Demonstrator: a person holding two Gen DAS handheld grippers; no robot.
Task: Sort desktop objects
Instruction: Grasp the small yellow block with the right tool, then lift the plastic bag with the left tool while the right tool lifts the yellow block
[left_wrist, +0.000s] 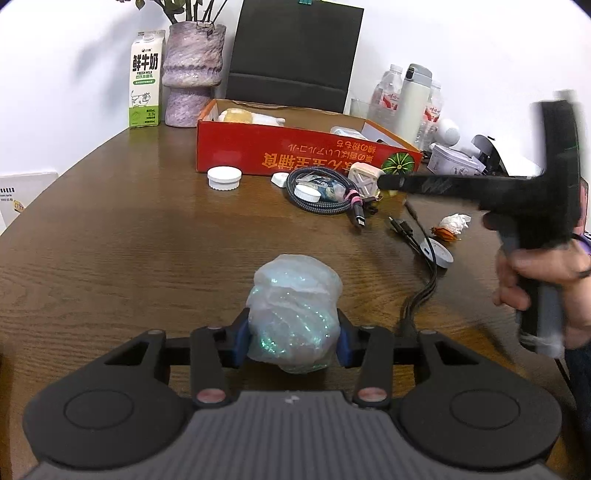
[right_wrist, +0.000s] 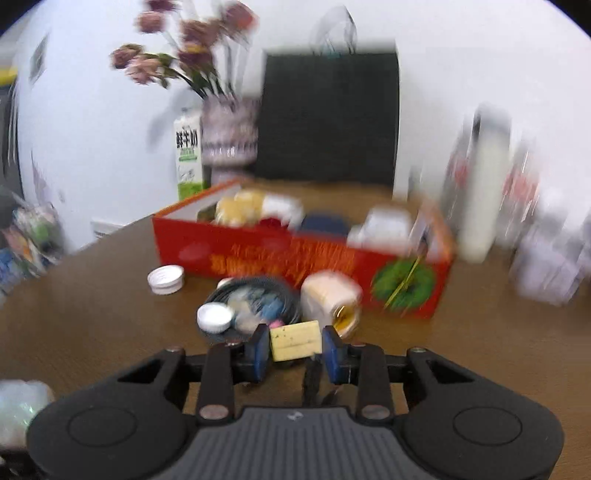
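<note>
My left gripper (left_wrist: 294, 338) is shut on a crumpled clear plastic bag (left_wrist: 295, 306) with a green shimmer, low over the wooden table (left_wrist: 129, 240). My right gripper (right_wrist: 295, 349) is shut on a pale yellow block (right_wrist: 295, 339) and holds it above the table, in front of the red cardboard box (right_wrist: 295, 258). In the left wrist view the right gripper (left_wrist: 391, 182) reaches in from the right, blurred, near the box (left_wrist: 280, 155). The box holds several items. The bag also shows at the lower left of the right wrist view (right_wrist: 18, 410).
A coiled black cable (left_wrist: 325, 192), two white lids (left_wrist: 224, 178), a cream square device (left_wrist: 364, 179), loose cables (left_wrist: 417, 258) and a tissue wad (left_wrist: 454, 223) lie before the box. A milk carton (left_wrist: 146, 79), vase (left_wrist: 192, 74), black bag (left_wrist: 295, 55) and bottles (left_wrist: 410, 99) stand behind.
</note>
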